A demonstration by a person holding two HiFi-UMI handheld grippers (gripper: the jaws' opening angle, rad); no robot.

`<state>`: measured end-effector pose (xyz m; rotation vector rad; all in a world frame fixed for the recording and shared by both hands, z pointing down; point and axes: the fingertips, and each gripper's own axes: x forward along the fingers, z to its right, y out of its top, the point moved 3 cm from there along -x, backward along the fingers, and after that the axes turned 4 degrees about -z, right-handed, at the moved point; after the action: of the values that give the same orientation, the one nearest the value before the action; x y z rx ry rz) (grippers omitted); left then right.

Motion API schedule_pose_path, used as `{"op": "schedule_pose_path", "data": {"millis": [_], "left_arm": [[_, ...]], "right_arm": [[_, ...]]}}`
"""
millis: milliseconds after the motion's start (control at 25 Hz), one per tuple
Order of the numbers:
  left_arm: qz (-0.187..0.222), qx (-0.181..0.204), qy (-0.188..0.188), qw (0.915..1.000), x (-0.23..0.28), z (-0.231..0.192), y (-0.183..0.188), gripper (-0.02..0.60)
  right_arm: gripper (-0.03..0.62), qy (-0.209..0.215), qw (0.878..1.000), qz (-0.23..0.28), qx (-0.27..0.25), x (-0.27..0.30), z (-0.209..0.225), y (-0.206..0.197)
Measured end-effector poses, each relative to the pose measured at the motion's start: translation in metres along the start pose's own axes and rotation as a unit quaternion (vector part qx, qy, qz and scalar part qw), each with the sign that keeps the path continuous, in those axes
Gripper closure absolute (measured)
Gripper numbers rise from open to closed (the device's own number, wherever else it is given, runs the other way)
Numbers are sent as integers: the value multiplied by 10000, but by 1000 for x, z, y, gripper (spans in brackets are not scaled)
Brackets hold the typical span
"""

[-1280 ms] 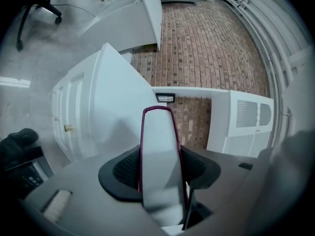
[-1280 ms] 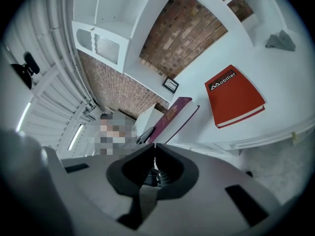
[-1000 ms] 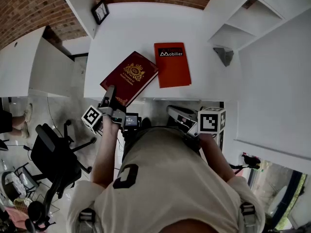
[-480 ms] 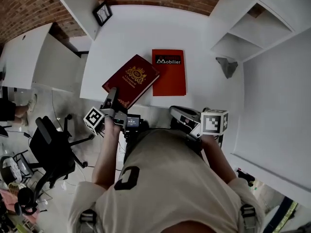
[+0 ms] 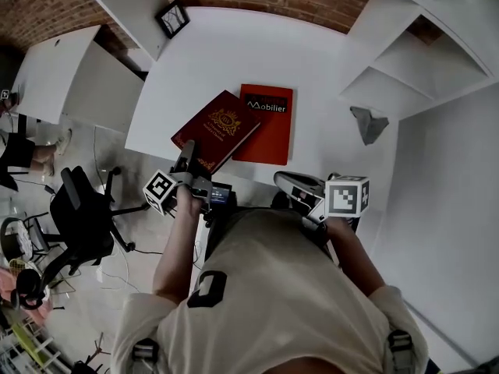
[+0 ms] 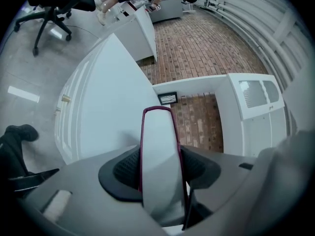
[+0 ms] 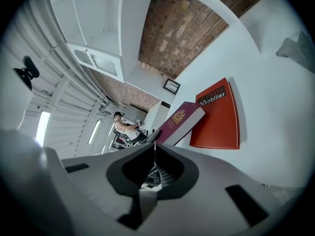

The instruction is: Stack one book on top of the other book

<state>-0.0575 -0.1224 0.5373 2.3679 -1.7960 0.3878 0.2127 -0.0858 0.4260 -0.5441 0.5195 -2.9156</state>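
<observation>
Left edge of the flat orange-red book covered by the dark red hardcover book, that hardcover's near corner hidden by the left gripper, its gold lettering too small to read, small black-framed picture by the white table's far left corner too small to tell

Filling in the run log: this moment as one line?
left tongs: shut on maroon book | right tongs: shut, empty | maroon book: partly over orange book

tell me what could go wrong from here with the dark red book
The left tongs pinch the dark red book only at its near edge, so it may sag or slip out. It lies skewed, covering just the left edge of the orange book; set down so, it could land crooked or shove that book.
</observation>
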Motion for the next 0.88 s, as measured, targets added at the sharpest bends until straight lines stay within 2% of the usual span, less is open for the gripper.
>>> {"op": "schedule_pose_path", "data": {"millis": [200,280,440,720,880], "left_arm": [[267,-72,15,9996,7,-6,-23,364],[234,-3,87,9997,8,-8,-34,362],[25,57,178,9998,4,-11,-59,357],[-539,-279,76,9981,1,-17,-93,356],[-967,-501,-118,9940,5,-11,-111,356]], "right_arm": [[588,97,9999,-82,-3,-20,13,7],[588,124,9999,-72,-9,-28,17,10],[588,198,9997,-119,19,-38,23,12],[588,368,9990,-214,102,-43,27,12],[588,415,9987,-265,123,-41,29,8]]}}
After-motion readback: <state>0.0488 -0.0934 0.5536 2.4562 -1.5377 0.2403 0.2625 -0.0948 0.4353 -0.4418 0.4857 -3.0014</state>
